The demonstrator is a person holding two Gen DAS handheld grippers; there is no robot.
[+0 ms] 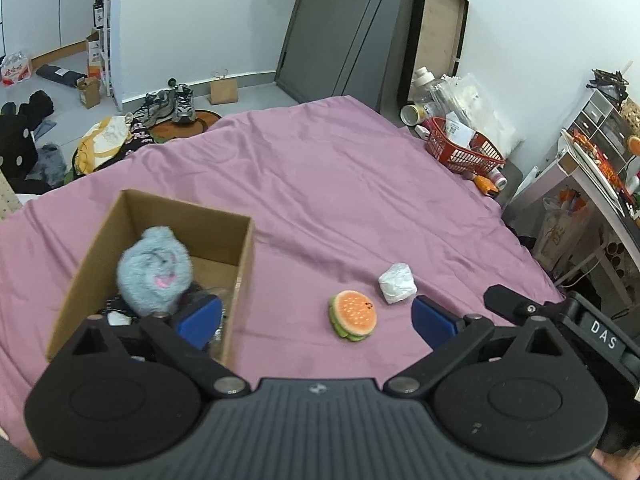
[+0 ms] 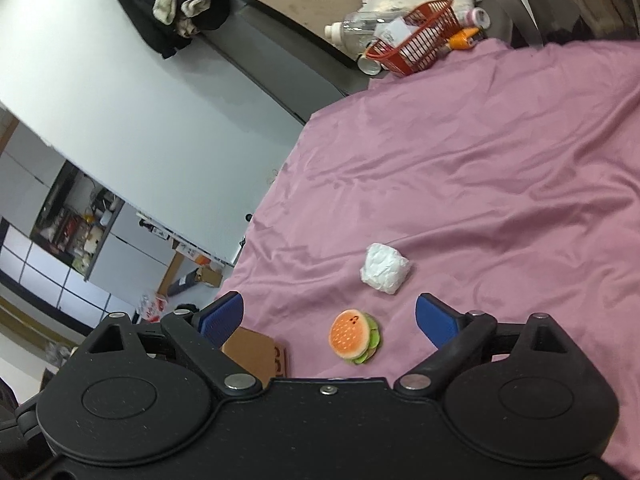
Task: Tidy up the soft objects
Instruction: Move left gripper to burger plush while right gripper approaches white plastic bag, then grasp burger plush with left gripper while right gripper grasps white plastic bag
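A grey fluffy plush with a pink mouth sits blurred in an open cardboard box on the pink bedsheet, just beyond my left gripper's left fingertip. My left gripper is open and empty above the sheet. A burger plush lies between its fingers, a white crumpled soft bundle just behind. In the right wrist view, my right gripper is open and empty above the burger plush; the white bundle lies beyond. A corner of the box shows at lower left.
A red basket with bottles and clutter stands at the bed's far right corner. A desk with drawers is on the right. Shoes and bags lie on the floor beyond the bed.
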